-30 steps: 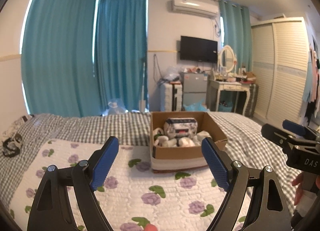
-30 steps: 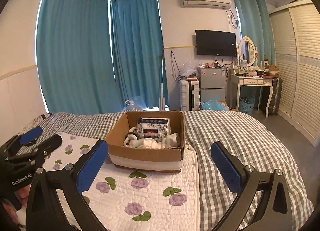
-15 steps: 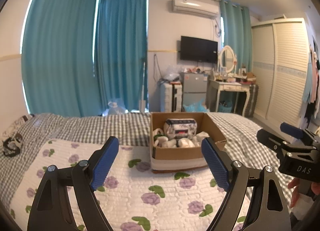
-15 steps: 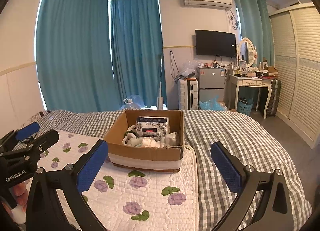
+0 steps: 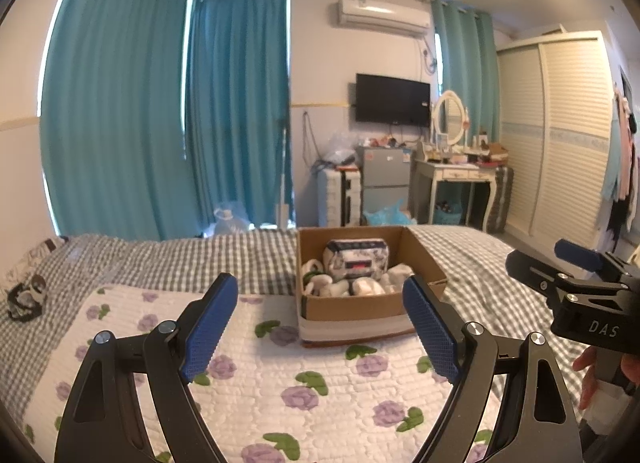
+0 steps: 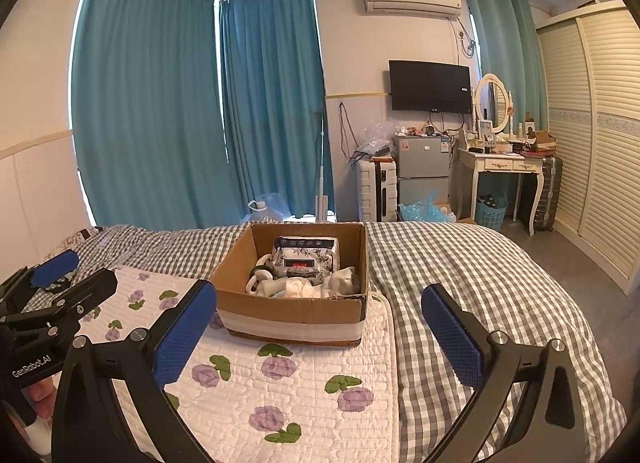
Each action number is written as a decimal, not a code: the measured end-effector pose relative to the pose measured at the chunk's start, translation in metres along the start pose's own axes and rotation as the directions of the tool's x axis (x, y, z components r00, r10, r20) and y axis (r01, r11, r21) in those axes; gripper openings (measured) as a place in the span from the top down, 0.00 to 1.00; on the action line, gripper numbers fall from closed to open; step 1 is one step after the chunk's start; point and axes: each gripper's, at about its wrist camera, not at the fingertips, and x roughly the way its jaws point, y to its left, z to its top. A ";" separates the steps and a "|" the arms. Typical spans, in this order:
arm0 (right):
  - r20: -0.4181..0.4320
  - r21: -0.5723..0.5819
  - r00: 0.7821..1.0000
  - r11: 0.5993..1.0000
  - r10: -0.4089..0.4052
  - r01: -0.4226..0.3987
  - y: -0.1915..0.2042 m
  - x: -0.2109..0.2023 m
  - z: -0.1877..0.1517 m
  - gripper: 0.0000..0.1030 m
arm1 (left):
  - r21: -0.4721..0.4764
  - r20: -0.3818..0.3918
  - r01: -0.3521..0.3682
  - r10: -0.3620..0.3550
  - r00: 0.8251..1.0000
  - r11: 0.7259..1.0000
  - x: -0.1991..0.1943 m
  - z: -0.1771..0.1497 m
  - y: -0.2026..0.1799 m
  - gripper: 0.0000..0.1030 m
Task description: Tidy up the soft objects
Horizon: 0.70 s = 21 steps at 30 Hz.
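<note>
**Both claws wide and empty, box of soft things ahead on the quilt**

While you hold both tools above the bed, your left gripper (image 5: 322, 325) has its jaws spread wide with nothing between the blue pads, and your right gripper (image 6: 320, 337) is the same, wide apart and empty. Both hang over the floral quilt (image 5: 280, 391), not touching it.

You find the cardboard box (image 6: 292, 313) ahead of both claws, standing on the far part of the quilt, with its top open. Its right side sits near the right edge of the quilt, where the checkered bedcover (image 6: 480, 275) begins. Inside the box lie white soft objects (image 6: 296, 287) in a heap, and behind them a patterned pouch (image 6: 306, 257) leans against the back wall. The walls of the box rise around them on all four sides.

Between the claws and the box you have only flat quilt. To the right of the box the bedcover is wide and bare up to the bed edge. In the left wrist view your right tool enters at the right border, beside the left claw and apart from it. At the far left of the bed a small dark and white item (image 5: 26, 297) lies on the bedcover, well apart from the box; what it is, you cannot tell.

Beyond the bed stand teal curtains (image 6: 180, 103), a small fridge (image 6: 424, 167) and a dressing table (image 6: 500, 165), all well apart from your tools.
</note>
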 end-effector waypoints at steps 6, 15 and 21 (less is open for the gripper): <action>-0.008 -0.003 1.000 1.000 -0.001 0.001 0.002 0.002 -0.001 0.00 | -0.008 0.004 -0.002 0.002 1.000 1.000 -0.003 -0.001 0.000 0.17; -0.008 -0.003 1.000 1.000 -0.001 0.000 0.002 0.001 -0.001 0.00 | -0.007 0.006 -0.004 0.004 1.000 1.000 -0.006 0.000 0.000 0.17; -0.008 -0.001 1.000 1.000 0.001 -0.001 0.003 0.002 -0.001 0.00 | -0.006 0.005 -0.005 0.005 1.000 1.000 -0.006 0.001 0.000 0.17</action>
